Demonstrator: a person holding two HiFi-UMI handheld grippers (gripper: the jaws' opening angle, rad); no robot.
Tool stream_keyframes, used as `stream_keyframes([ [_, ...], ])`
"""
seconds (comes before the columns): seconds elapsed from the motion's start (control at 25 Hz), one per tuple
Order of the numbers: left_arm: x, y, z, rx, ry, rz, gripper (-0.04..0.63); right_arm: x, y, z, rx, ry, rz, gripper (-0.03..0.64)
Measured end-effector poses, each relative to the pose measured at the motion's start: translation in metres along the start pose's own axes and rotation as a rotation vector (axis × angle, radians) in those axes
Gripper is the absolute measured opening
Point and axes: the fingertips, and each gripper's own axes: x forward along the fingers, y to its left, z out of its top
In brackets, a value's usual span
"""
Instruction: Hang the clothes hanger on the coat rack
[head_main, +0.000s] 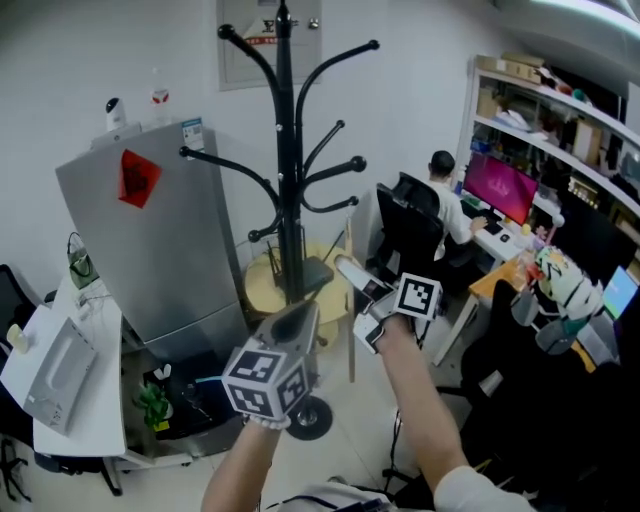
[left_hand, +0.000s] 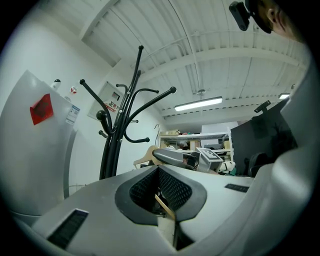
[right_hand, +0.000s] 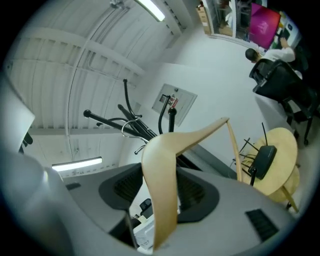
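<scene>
**Operator:** Where is the clothes hanger (right_hand: 195, 137) being held?

**Technician:** Its broad shoulder is being clamped in the right gripper (right_hand: 162, 187) jaws. Its thin lower bar is being pinched in the left gripper (left_hand: 162, 187) jaws, near the coat rack (head_main: 285, 150). It is being judged light, stiff and smooth.

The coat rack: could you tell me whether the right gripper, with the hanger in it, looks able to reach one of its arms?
Probably yes. The right gripper holds the wooden hanger, and the coat rack stands straight ahead with nothing between; the hanger's metal hook shows close against its arms.
</scene>
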Motion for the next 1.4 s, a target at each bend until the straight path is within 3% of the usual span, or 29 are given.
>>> stream_keyframes([
  [0.68, 0.033, 0.028, -0.007, 0.004, 0.012, 0.078, -0.003, 0.039, -0.060, 0.018, 0.219, 0.018, 0.043, 0.229],
  [1.4, 0.031, 0.042, -0.018, 0.001, 0.041, 0.103, -0.003, 0.064, -0.069, -0.013, 0.274, 0.062, 0.057, 0.229],
])
